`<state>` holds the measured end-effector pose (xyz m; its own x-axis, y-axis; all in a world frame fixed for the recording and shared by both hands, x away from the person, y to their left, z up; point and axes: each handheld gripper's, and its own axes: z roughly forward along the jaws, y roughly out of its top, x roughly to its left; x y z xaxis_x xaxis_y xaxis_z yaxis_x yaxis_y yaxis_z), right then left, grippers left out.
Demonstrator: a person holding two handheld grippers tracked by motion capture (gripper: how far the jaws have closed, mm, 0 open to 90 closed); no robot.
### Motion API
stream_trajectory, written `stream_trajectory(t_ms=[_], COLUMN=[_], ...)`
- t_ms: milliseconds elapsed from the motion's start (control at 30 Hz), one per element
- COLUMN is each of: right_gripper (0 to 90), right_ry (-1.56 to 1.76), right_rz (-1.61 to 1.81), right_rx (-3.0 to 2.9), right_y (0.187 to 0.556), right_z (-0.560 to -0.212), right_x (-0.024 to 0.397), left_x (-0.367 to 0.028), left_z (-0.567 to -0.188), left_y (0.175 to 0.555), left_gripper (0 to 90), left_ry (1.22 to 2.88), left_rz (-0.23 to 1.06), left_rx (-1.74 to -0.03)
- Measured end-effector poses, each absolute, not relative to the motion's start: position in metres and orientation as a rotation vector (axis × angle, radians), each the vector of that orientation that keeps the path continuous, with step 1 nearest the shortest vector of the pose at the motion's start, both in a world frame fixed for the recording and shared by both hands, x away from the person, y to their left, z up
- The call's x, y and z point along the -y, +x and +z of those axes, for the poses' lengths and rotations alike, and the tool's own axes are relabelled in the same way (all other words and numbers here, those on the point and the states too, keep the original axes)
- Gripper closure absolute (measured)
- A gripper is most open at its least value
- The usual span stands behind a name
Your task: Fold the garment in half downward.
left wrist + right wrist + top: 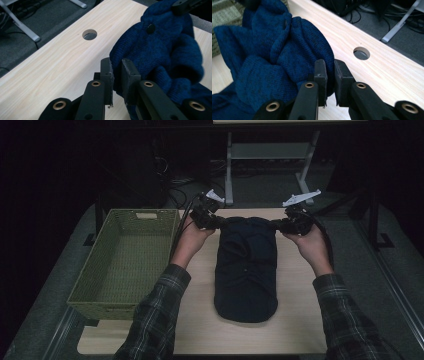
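A dark blue knitted garment [247, 267] with buttons hangs folded lengthwise over the middle of the wooden table [295, 320], its far end lifted. My left gripper [216, 221] is shut on the garment's far left corner; in the left gripper view the blue knit [160, 50] is pinched between the black jaws of this gripper [116, 75]. At the far right corner my right gripper [279, 225] is shut on the fabric too, and the right gripper view has its jaws clamped on a fold of the knit [287, 57], with the gripper [330, 73] just above the tabletop.
A green woven basket [125, 262] stands at the left of the table. A round cable hole [89, 34] lies in the tabletop near the far edge. Beyond the table are a white desk frame [229, 165], cables and dark floor.
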<state>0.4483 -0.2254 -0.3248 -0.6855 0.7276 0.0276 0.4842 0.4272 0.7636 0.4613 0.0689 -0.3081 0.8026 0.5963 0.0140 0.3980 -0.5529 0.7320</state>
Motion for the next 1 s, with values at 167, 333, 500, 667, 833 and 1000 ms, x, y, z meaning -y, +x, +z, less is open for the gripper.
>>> stream_trajectory(t_ms=[167, 333, 500, 667, 833, 1000], right_gripper=[81.3, 81.2, 80.7, 80.1, 79.8, 80.0], right_ry=[1.040, 1.025, 1.007, 0.977, 0.977, 0.950], right_rz=[1.098, 1.132, 1.141, 1.163, 1.195, 1.198], right_rx=[-2.384, -2.378, -2.370, -2.370, -2.382, -2.377], right_y=[0.439, 0.426, 0.412, 0.396, 0.381, 0.376], right_z=[-0.344, -0.355, -0.360, -0.368, -0.376, -0.372], right_x=[0.224, 0.226, 0.228, 0.233, 0.237, 0.235], left_x=[-0.069, -0.070, -0.068, -0.070, -0.071, -0.074], left_z=[-0.323, -0.329, -0.334, -0.344, -0.352, -0.351], left_y=[0.449, 0.437, 0.426, 0.414, 0.404, 0.404], left_gripper=[80.9, 80.8, 80.7, 80.7, 80.5, 80.7], left_ry=[2.229, 2.231, 2.241, 2.237, 2.238, 2.234], left_rz=[0.297, 0.294, 0.306, 0.268, 0.239, 0.257], left_rx=[-0.714, -0.682, -0.634, -0.614, -0.611, -0.616])
